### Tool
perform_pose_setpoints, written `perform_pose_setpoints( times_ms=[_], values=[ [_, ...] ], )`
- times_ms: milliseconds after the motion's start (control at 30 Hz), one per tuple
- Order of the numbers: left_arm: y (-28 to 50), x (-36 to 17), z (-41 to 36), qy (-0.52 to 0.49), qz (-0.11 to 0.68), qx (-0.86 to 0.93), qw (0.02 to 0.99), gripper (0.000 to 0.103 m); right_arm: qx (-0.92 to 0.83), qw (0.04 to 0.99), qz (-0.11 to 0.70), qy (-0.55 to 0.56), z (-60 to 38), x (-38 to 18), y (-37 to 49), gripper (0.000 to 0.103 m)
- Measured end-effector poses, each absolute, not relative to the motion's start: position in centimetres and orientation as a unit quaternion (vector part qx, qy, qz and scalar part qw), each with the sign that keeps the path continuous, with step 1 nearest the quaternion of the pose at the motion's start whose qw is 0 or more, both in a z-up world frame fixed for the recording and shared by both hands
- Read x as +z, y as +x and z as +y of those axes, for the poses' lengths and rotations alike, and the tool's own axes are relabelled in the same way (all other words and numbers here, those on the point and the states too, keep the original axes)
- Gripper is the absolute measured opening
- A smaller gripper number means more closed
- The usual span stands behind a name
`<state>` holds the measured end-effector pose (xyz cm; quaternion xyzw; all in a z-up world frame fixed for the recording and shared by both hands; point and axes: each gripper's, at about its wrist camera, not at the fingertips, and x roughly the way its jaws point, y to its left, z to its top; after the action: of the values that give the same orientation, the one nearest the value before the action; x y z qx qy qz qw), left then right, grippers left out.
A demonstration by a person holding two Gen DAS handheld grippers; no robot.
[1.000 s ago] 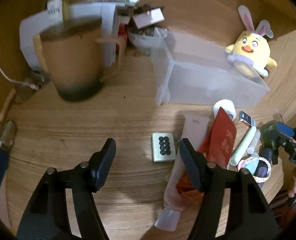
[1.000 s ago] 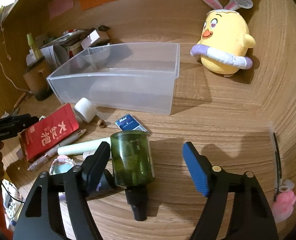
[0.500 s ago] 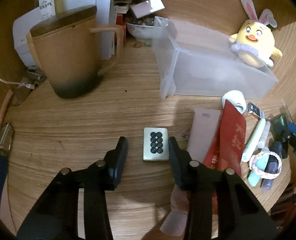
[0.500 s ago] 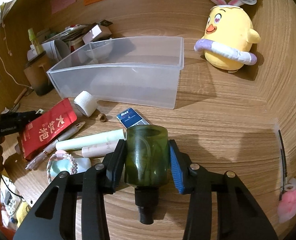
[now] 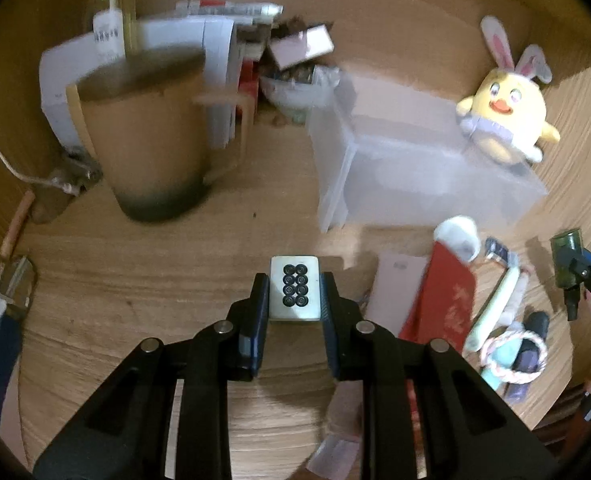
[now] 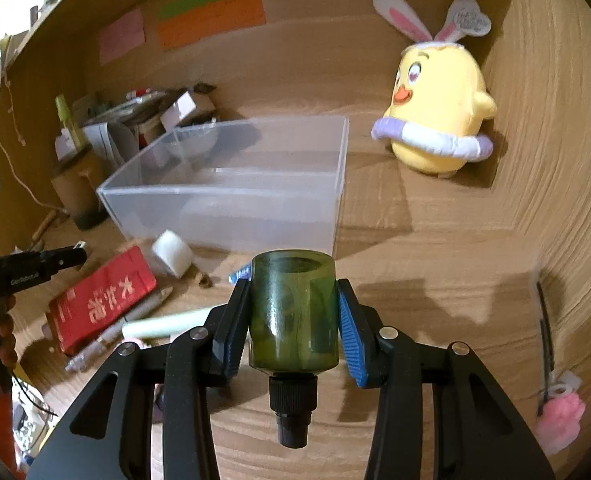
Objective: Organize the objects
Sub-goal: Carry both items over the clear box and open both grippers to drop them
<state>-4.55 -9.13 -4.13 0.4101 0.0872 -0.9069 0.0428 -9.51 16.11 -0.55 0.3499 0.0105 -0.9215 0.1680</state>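
Left tongs (image 5: pixel 295 300) are closing on a tile (image 5: pixel 295 293) above the tabletop (image 5: pixel 135 320), pads at its long sides; it looks hard and slick. Right tongs (image 6: pixel 294 316) clamp a green bottle (image 6: pixel 294 316) mid-body, likely fragile, near the bin (image 6: pixel 231 216).

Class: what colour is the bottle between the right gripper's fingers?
Translucent dark green bottle with a black cap, clearest in the right wrist view.
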Motion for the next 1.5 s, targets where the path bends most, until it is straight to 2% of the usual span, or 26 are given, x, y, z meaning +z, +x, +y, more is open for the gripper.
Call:
perform_pose_setpoints(
  times_ms=[700, 1200, 1500],
  values=[
    [-6.6, 4.0, -5.9, 0.313, 0.057, -0.948, 0.007, 0.024, -0.943, 0.199, 0.004, 0.266, 14.1, 6.4, -13.3, 0.038],
    [-11.8, 3.5, -5.4, 0.337, 0.056, -0.94, -0.008, 0.024, -0.931, 0.215, -0.003, 0.295, 11.7, 6.5, -20.1, 0.038],
    [-15.8, 0.7, -5.5, 0.384, 0.058, -0.921, -0.021, 0.024, -0.921, 0.208, 0.036, 0.326, 9.7, 4.0, -22.9, 0.038]
  ],
)
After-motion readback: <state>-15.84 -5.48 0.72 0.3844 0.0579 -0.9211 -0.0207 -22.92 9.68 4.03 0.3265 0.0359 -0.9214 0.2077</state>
